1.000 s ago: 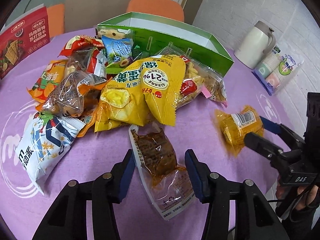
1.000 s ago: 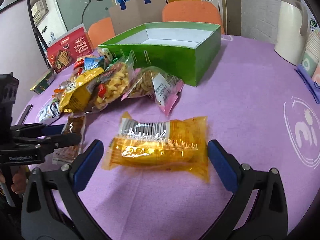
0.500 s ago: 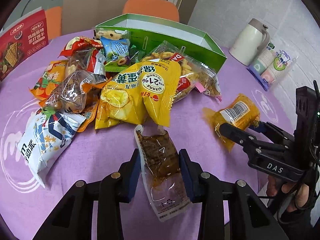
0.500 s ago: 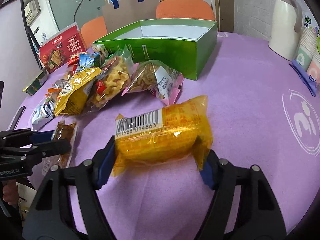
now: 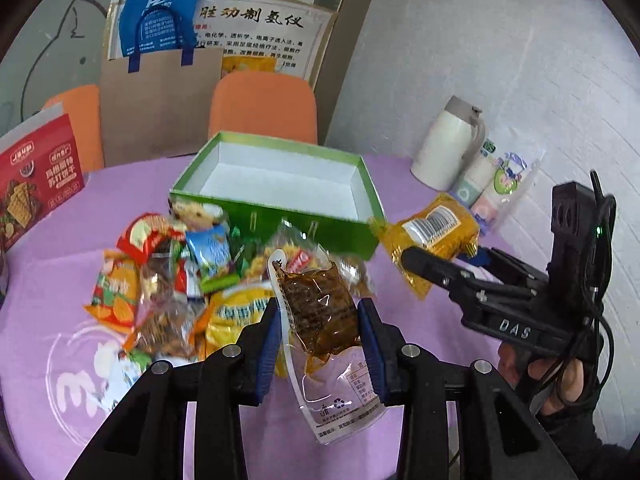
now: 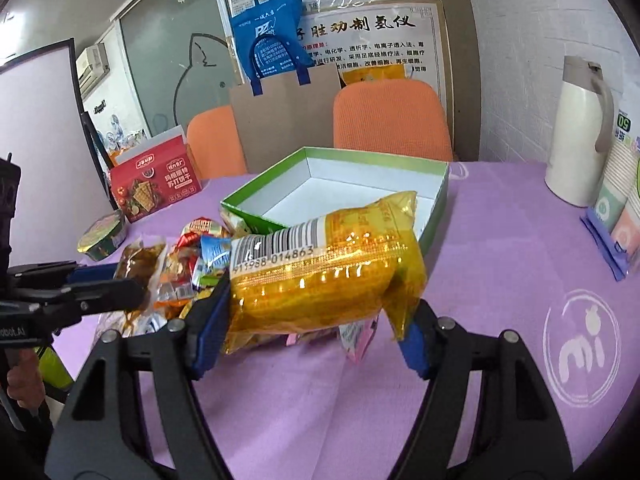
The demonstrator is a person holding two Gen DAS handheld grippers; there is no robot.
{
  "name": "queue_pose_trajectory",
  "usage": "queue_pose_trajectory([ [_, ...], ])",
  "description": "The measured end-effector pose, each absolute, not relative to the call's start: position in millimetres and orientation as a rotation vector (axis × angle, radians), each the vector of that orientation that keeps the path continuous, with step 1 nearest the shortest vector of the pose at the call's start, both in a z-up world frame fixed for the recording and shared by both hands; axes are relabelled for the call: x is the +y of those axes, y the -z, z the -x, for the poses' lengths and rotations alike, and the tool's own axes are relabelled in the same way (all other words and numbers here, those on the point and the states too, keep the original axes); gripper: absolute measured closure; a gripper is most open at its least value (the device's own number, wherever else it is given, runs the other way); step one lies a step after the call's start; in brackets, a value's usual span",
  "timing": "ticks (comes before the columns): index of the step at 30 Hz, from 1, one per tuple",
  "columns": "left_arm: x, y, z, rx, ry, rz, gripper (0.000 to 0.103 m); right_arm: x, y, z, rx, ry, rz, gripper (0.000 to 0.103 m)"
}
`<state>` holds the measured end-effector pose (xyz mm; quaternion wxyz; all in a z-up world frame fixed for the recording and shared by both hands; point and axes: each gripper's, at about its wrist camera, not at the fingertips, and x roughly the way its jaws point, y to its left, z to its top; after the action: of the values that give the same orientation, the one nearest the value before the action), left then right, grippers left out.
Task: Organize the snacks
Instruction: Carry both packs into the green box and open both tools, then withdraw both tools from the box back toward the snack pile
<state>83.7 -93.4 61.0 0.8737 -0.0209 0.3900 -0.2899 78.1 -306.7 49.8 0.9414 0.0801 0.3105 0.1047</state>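
My left gripper [image 5: 318, 332] is shut on a clear pouch of brown snack [image 5: 320, 312], held up off the purple table [image 5: 48, 264]. My right gripper [image 6: 308, 320] is shut on a yellow packet with a barcode [image 6: 320, 268], also lifted clear of the table. That yellow packet [image 5: 432, 236] shows at the right of the left wrist view, near the front right corner of the green box. The brown pouch [image 6: 138, 260] shows at the left of the right wrist view. The green box [image 5: 280, 184], white inside, stands open with nothing in it behind a heap of snack packets [image 5: 168, 280].
A red cracker box [image 5: 36, 184] stands at the table's left, a white jug [image 5: 448, 148] and a pack of paper cups [image 5: 496, 184] at the right. Orange chairs [image 5: 264, 108] and a cardboard sheet stand behind. A small round tub [image 6: 104, 236] sits left of the heap.
Both grippers closed on their packets and lifted them off the table. The view now looks over the heap and into the green box.
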Motion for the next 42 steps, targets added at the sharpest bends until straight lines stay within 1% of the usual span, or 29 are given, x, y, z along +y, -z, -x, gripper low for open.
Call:
queue_pose_trajectory([
  [4, -103, -75, -134, 0.8, 0.571, 0.083, 0.065, -316, -44, -111, 0.651, -0.204, -0.186, 0.03],
  [7, -113, -74, -171, 0.812, 0.546, 0.108, 0.065, -326, -37, -136, 0.662, -0.177, -0.188, 0.03],
  [14, -142, -54, -243, 0.854, 0.48, 0.12, 0.065, -329, -20, -184, 0.714, -0.181, -0.165, 0.03],
  [18, -151, -37, -270, 0.892, 0.461, 0.122, 0.065, -328, -3, -203, 0.753, -0.186, -0.167, 0.03],
  [20, -153, -28, -276, 0.912, 0.46, 0.122, 0.065, -327, 3, -209, 0.762, -0.163, -0.153, 0.029],
  [21, -154, -24, -279, 0.918, 0.46, 0.124, 0.065, -326, 4, -209, 0.756, -0.144, -0.138, 0.026],
  [22, -153, -21, -281, 0.917, 0.462, 0.13, 0.064, -326, 3, -208, 0.746, -0.126, -0.117, 0.019],
  [23, -151, -20, -281, 0.904, 0.47, 0.143, 0.055, -326, 2, -206, 0.736, -0.12, -0.102, 0.015],
  [24, -148, -20, -281, 0.894, 0.476, 0.158, 0.033, -326, 0, -204, 0.723, -0.126, -0.087, 0.006],
  [25, -144, -21, -280, 0.881, 0.47, 0.173, 0.02, -326, -2, -201, 0.709, -0.134, -0.075, 0.0],
  [26, -139, -23, -277, 0.854, 0.455, 0.187, 0.005, -327, -5, -196, 0.69, -0.131, -0.061, 0.0],
  [27, -135, -27, -275, 0.82, 0.436, 0.196, 0.0, -328, -9, -192, 0.676, -0.117, -0.049, 0.0],
  [36, -109, -61, -238, 0.695, 0.39, 0.145, 0.0, -334, -53, -150, 0.585, -0.08, -0.077, 0.0],
  [39, -99, -74, -218, 0.66, 0.404, 0.146, 0.0, -326, -55, -147, 0.591, -0.065, -0.054, 0.0],
  [42, -88, -82, -202, 0.669, 0.403, 0.168, 0.0, -317, -44, -156, 0.64, -0.034, -0.024, 0.0],
])
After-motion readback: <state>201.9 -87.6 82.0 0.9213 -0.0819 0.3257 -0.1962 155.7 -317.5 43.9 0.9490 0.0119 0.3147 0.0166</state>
